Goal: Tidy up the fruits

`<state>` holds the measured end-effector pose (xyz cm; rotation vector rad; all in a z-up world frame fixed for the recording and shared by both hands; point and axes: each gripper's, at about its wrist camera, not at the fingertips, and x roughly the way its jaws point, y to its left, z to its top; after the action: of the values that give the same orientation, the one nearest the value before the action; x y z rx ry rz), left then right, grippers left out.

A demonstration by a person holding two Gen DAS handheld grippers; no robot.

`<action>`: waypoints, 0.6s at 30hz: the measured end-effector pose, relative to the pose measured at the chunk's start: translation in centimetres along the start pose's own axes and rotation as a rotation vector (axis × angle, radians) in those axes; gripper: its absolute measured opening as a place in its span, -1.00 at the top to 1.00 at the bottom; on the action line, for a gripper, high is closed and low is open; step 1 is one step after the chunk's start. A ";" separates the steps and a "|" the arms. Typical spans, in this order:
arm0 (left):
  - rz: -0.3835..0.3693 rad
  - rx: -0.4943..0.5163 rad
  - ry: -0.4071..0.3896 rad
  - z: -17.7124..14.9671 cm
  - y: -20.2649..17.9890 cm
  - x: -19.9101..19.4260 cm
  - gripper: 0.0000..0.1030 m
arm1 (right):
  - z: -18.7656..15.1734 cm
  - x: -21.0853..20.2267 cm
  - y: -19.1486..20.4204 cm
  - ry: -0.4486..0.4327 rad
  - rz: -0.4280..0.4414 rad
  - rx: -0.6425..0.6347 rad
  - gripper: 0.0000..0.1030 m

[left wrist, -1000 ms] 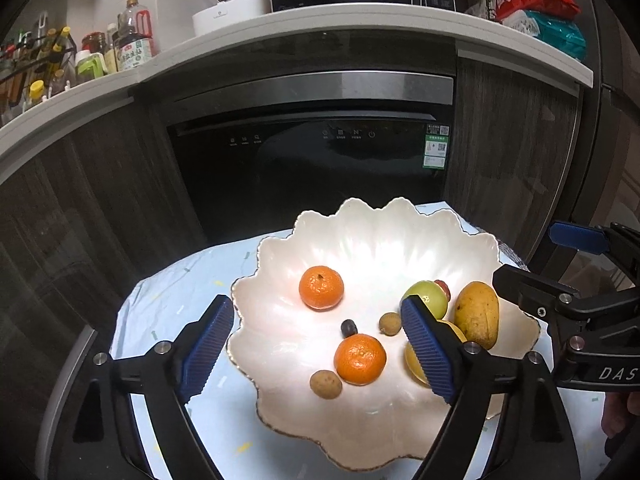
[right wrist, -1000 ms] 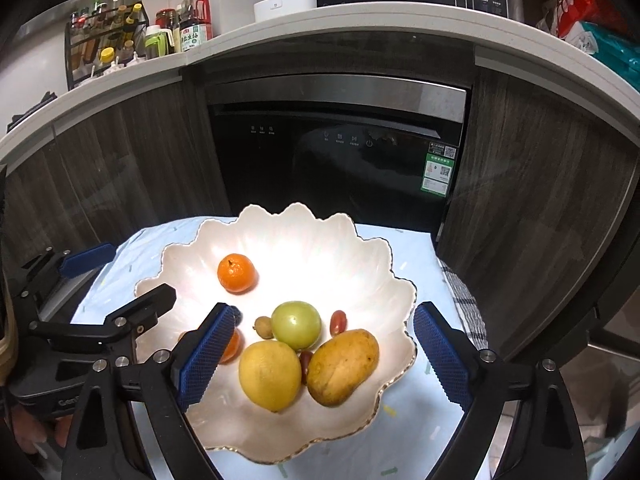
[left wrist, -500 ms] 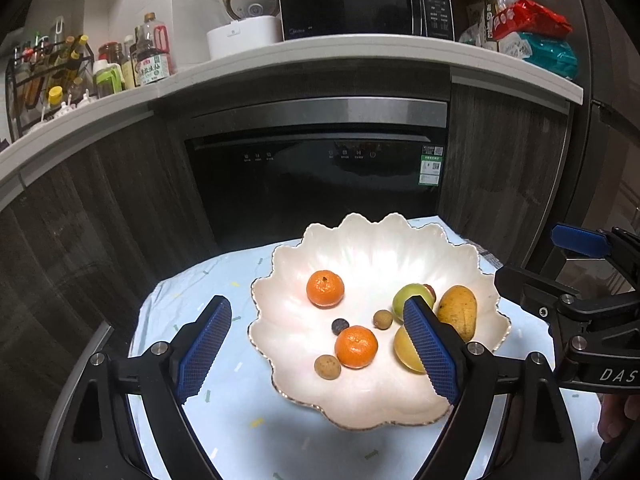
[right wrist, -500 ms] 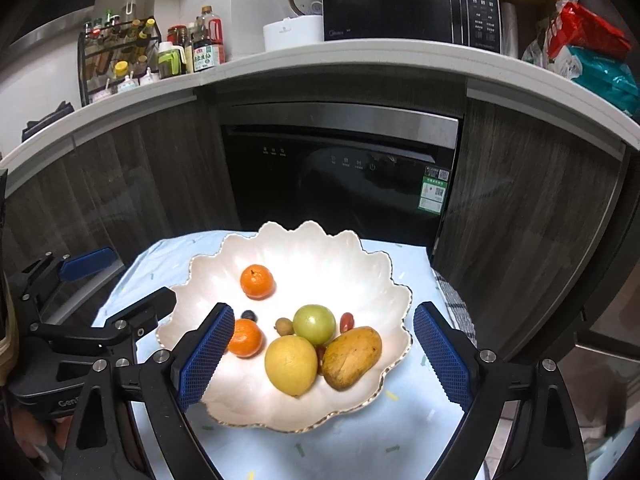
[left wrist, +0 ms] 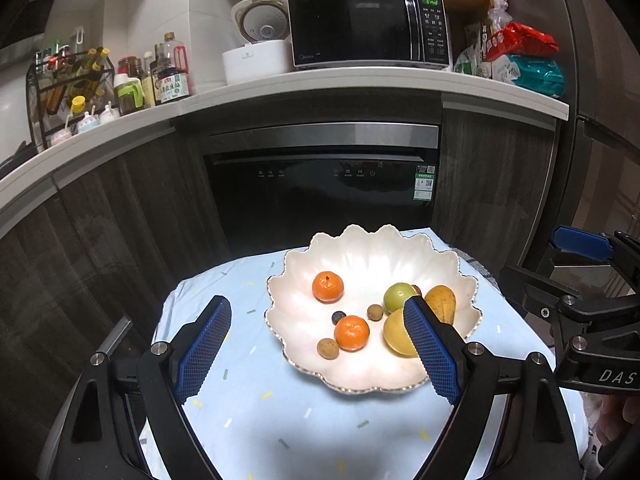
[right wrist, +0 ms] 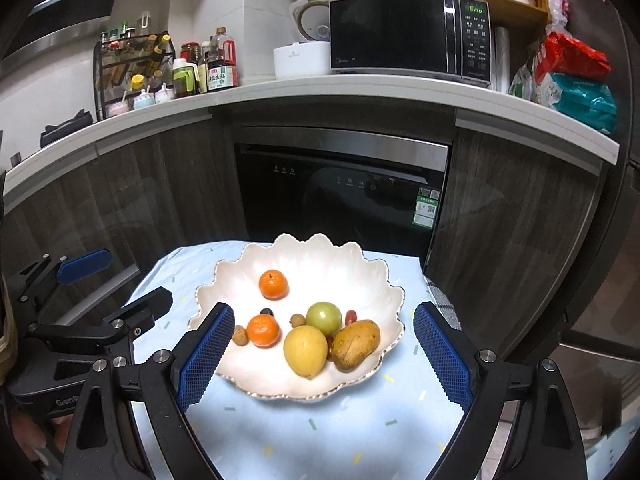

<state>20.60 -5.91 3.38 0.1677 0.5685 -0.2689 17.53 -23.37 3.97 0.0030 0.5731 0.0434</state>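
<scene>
Left gripper spread wide and empty above a pale blue cloth, blue pads clear of everything. Right gripper likewise open, nothing between its jaws. Just ahead, on the cloth, a white scalloped bowl with all the fruit inside: two tangerines, one toward the far side, the other nearer; a green apple; a yellow lemon touching a mango; a small red fruit beside the apple; a dark berry; two small brown round fruits. Behind the small table, a black dishwasher set into dark wood cabinets. On the counter above, a microwave, a white rice cooker, and bottles beside a rack.
</scene>
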 end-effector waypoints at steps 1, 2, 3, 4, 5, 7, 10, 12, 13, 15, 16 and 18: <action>0.004 0.001 -0.004 -0.1 0.0 -0.5 -0.72 | -0.1 -0.3 0.0 -0.002 -0.001 0.000 -0.79; 0.006 0.000 -0.006 -0.2 0.0 -0.8 -0.72 | -0.2 -0.7 0.1 -0.006 -0.002 0.000 -0.79; 0.011 -0.001 -0.011 -0.4 0.0 -1.3 -0.73 | -0.3 -1.2 0.3 -0.011 -0.005 0.000 -0.79; 0.017 -0.004 -0.015 -0.5 0.0 -1.8 -0.74 | -0.4 -1.6 0.4 -0.015 -0.008 -0.001 -0.79; 0.021 -0.006 -0.016 -0.6 0.1 -2.0 -0.75 | -0.5 -2.0 0.4 -0.021 -0.011 -0.002 -0.79; 0.030 -0.015 -0.014 -1.0 0.2 -2.9 -0.75 | -0.7 -2.9 0.7 -0.030 -0.018 -0.003 -0.79; 0.039 -0.025 -0.014 -1.5 0.4 -3.9 -0.75 | -1.0 -3.9 1.1 -0.040 -0.020 -0.008 -0.79; 0.046 -0.028 -0.015 -1.8 0.4 -4.5 -0.75 | -1.2 -4.5 1.2 -0.045 -0.019 -0.008 -0.79; 0.049 -0.032 -0.015 -2.0 0.5 -4.8 -0.75 | -1.3 -4.8 1.4 -0.047 -0.020 -0.007 -0.79; 0.056 -0.036 -0.014 -2.3 0.6 -5.3 -0.75 | -1.5 -5.2 1.5 -0.051 -0.025 -0.005 -0.79; 0.059 -0.039 -0.013 -2.5 0.6 -5.5 -0.75 | -1.7 -5.5 1.6 -0.054 -0.031 -0.002 -0.79; 0.066 -0.045 -0.009 -2.9 0.7 -5.9 -0.75 | -2.1 -5.9 1.6 -0.055 -0.039 0.013 -0.79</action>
<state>14.52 -3.41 4.29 0.1412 0.5589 -0.1926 11.38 -22.03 5.43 0.0056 0.5180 0.0021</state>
